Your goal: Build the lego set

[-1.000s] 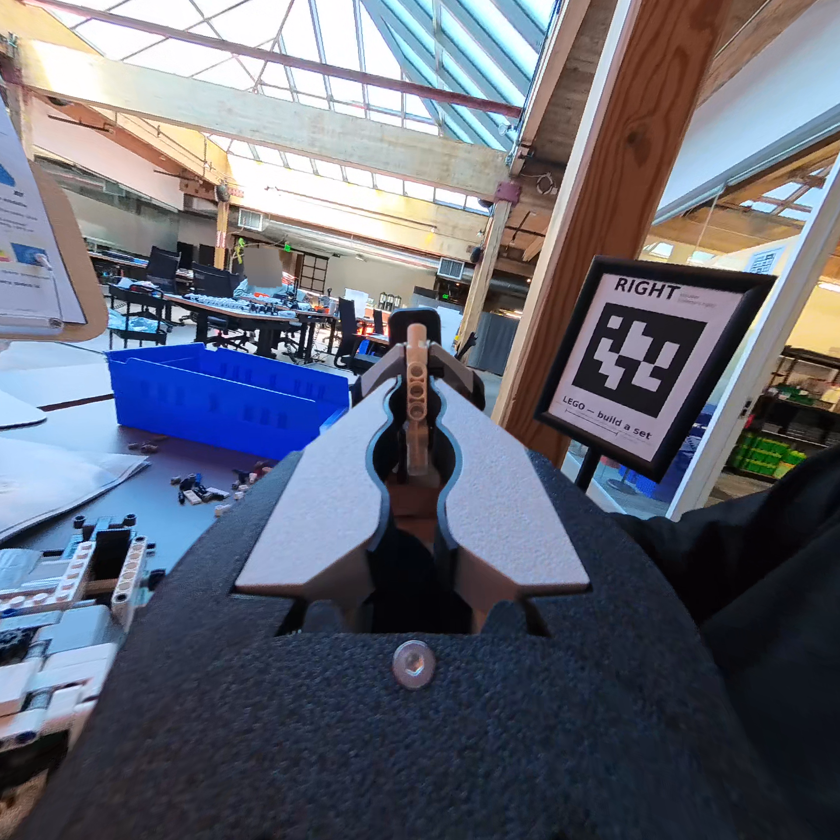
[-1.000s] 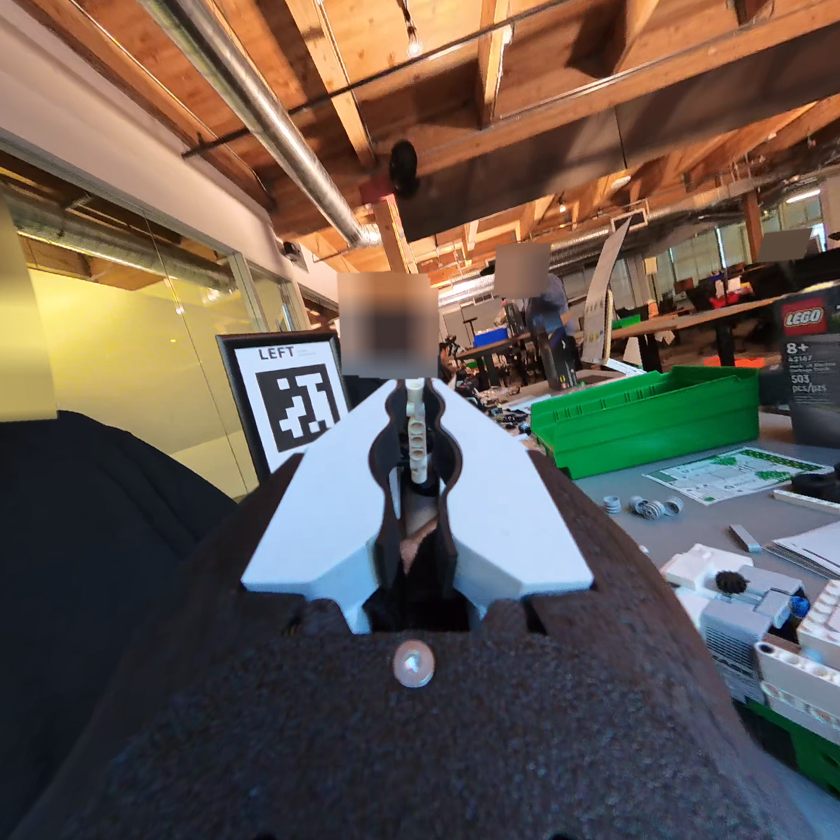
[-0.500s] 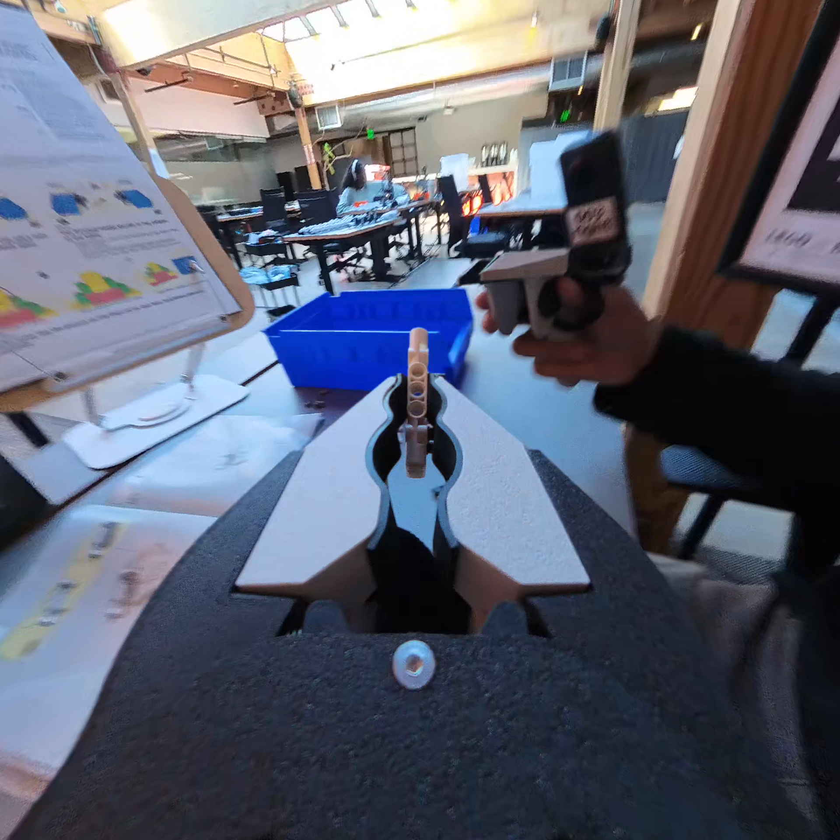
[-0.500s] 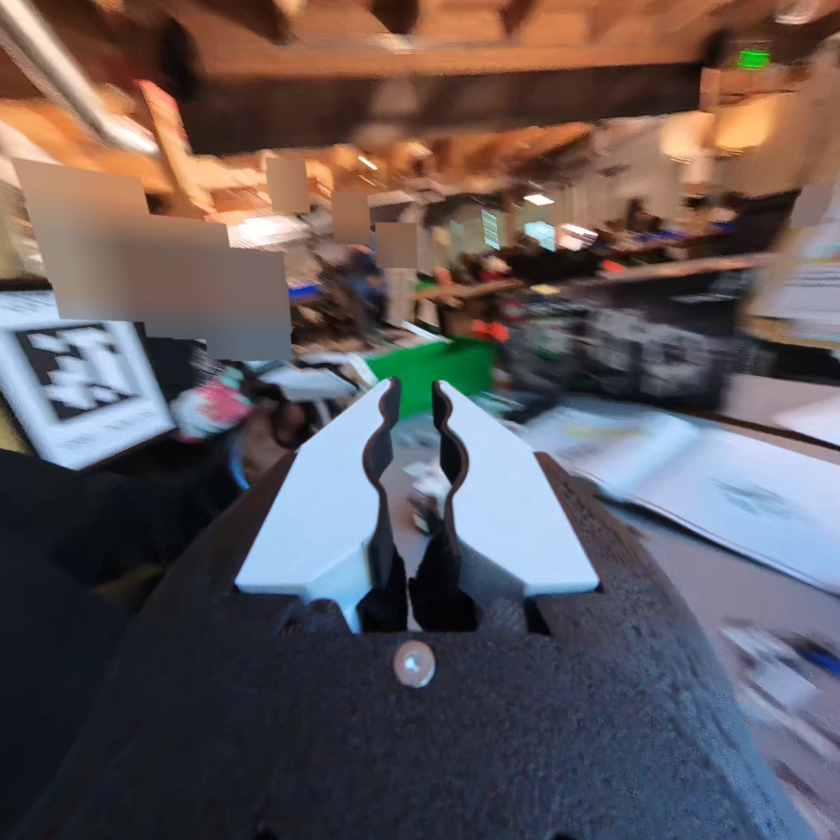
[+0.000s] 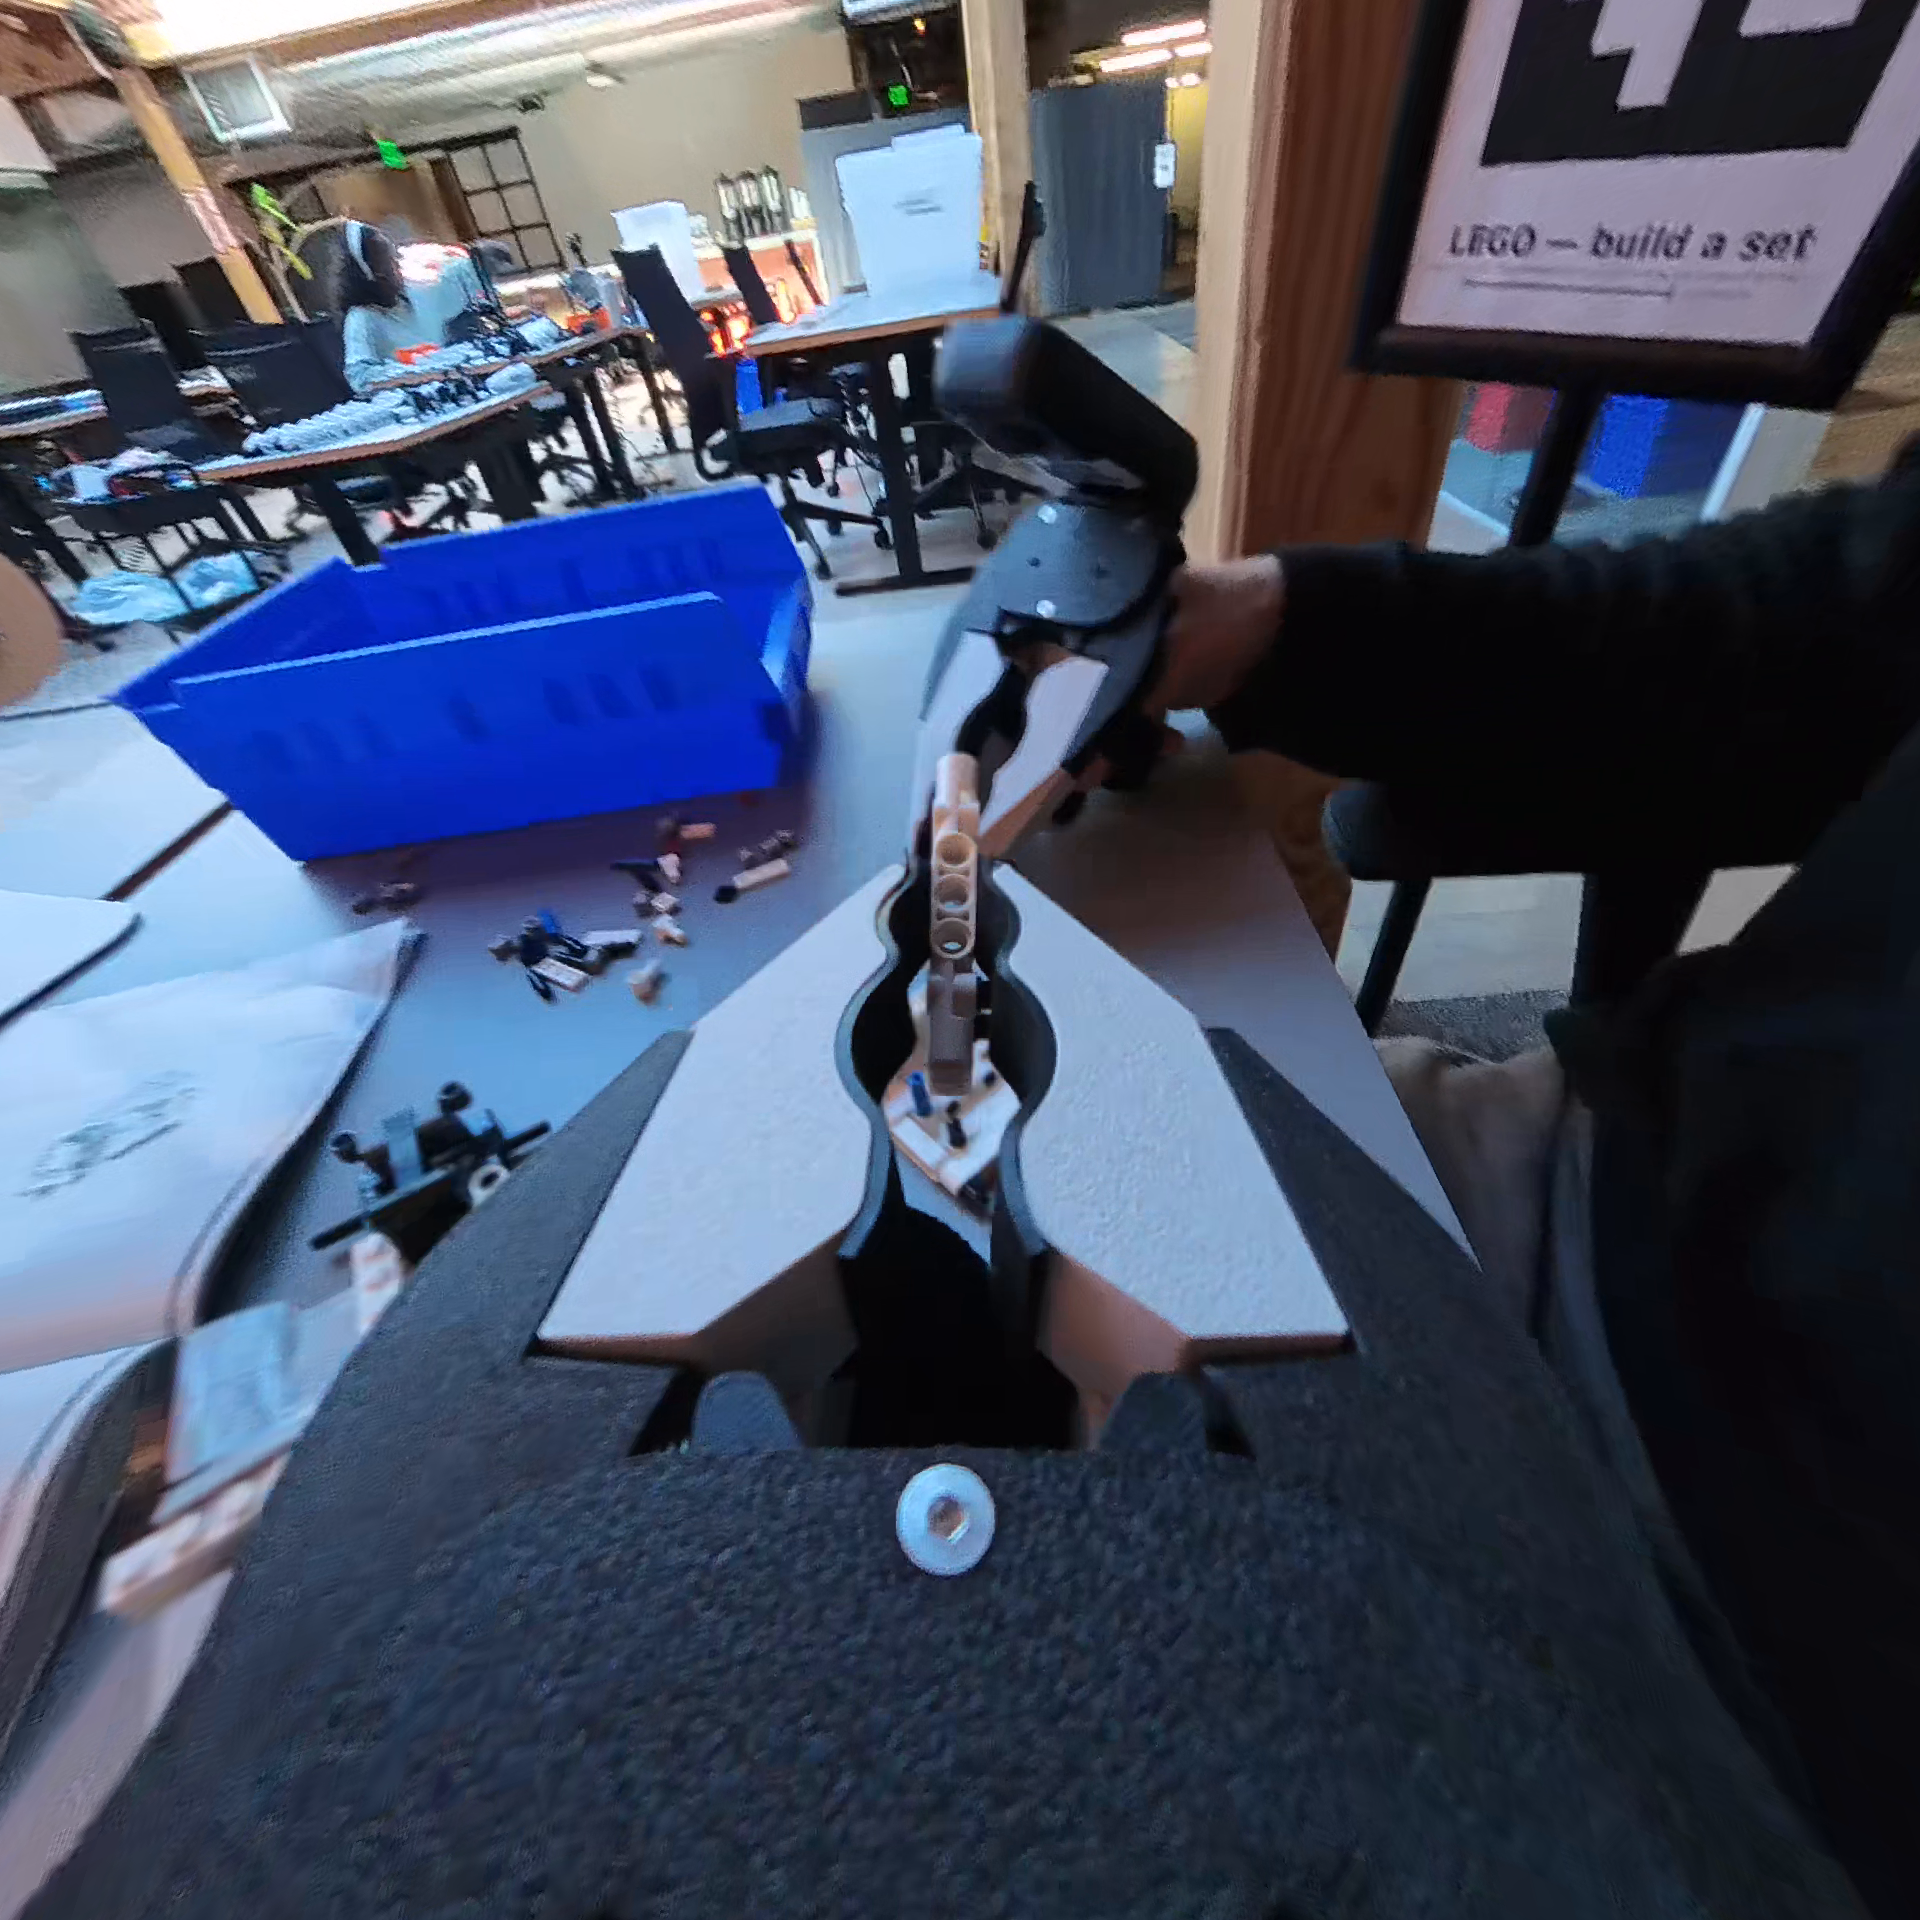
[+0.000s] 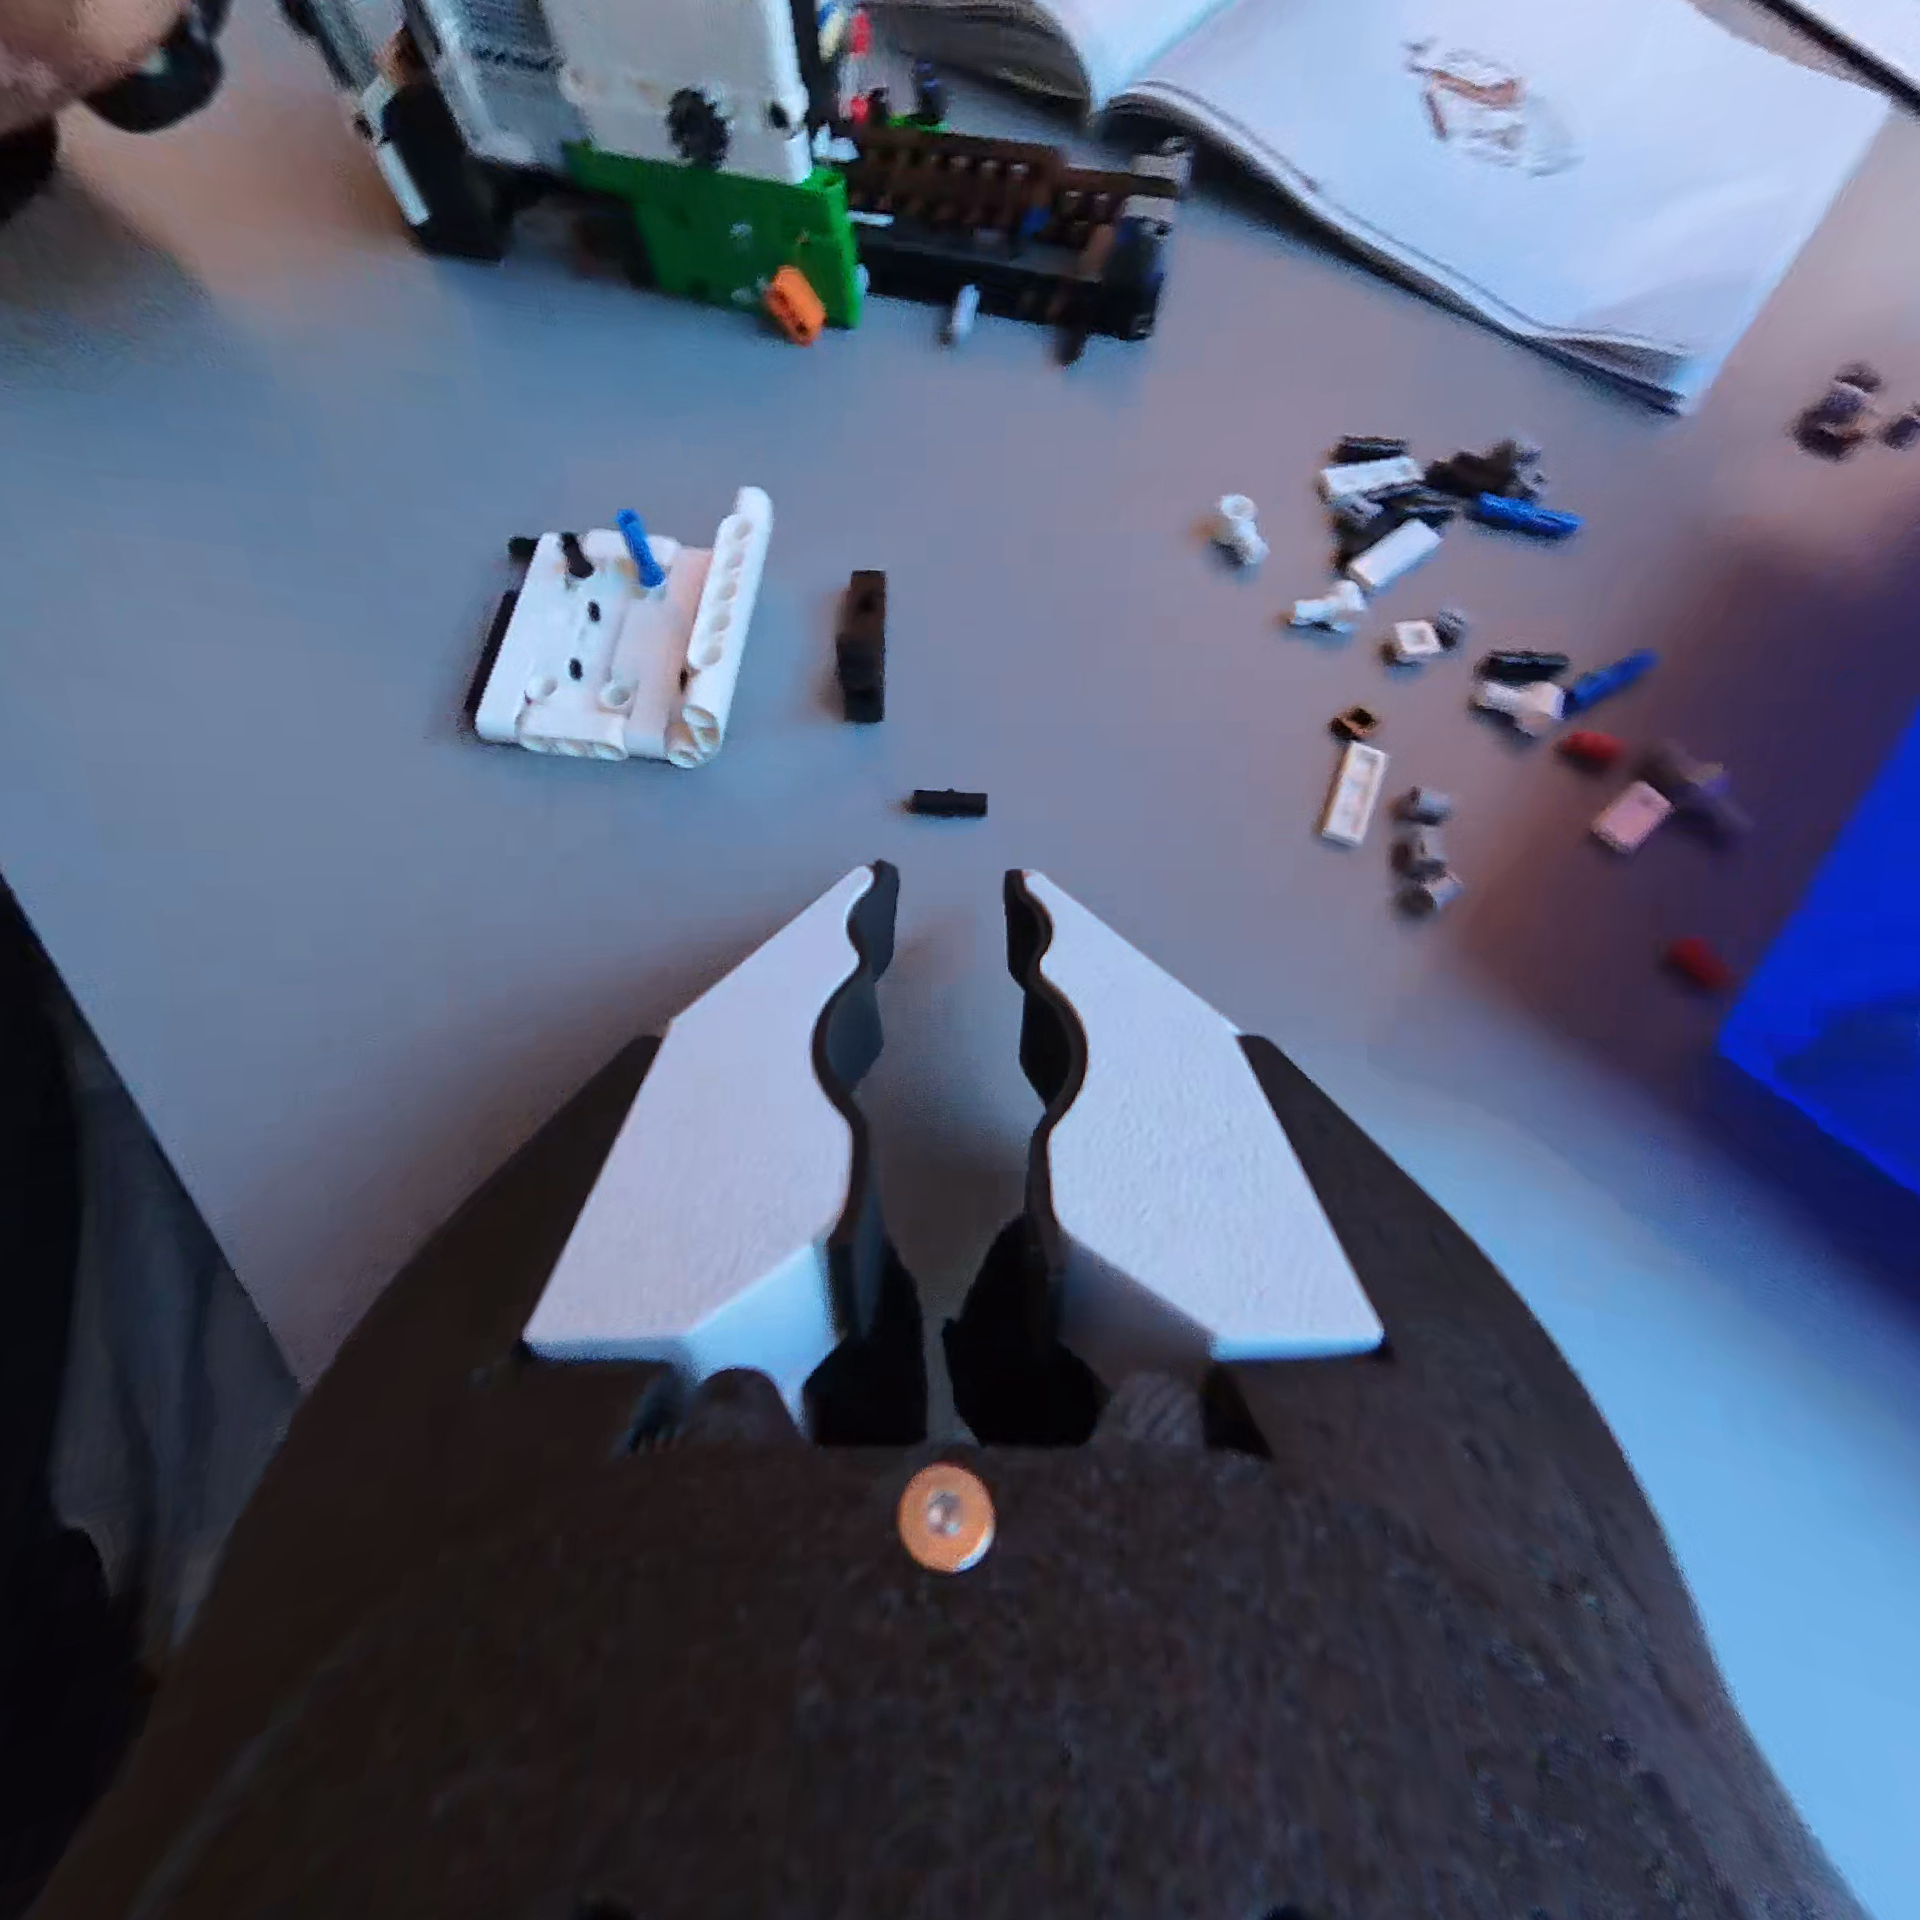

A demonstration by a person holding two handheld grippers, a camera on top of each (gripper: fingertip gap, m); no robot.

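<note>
My left gripper [image 5: 951, 883] is shut on a pale beam with holes [image 5: 954, 878], which sticks out past the fingertips above the grey table [image 5: 1195, 935]. A small white sub-assembly [image 5: 951, 1132] lies on the table below the fingers. My right gripper [image 6: 951, 883] is open and empty, pointing down at the table. Just ahead of it lie a black pin [image 6: 945, 802], a black piece [image 6: 862, 644] and the white sub-assembly with a blue pin [image 6: 623, 644]. The right gripper's black body [image 5: 1070, 561], held by a hand, shows beyond the beam in the left wrist view.
The green and white truck build [image 6: 707, 177] stands at the far side. Loose small pieces [image 6: 1455, 623] lie right of centre, near a blue bin [image 6: 1849, 1039] [image 5: 499, 665]. An open booklet [image 6: 1455, 156] lies at the back right. A framed sign [image 5: 1662, 156] stands right. Left tips to right tips: about 15 centimetres.
The right gripper has let go of the beam, opened and swung down toward the table. The left gripper still holds the beam and has tilted down over the table.
</note>
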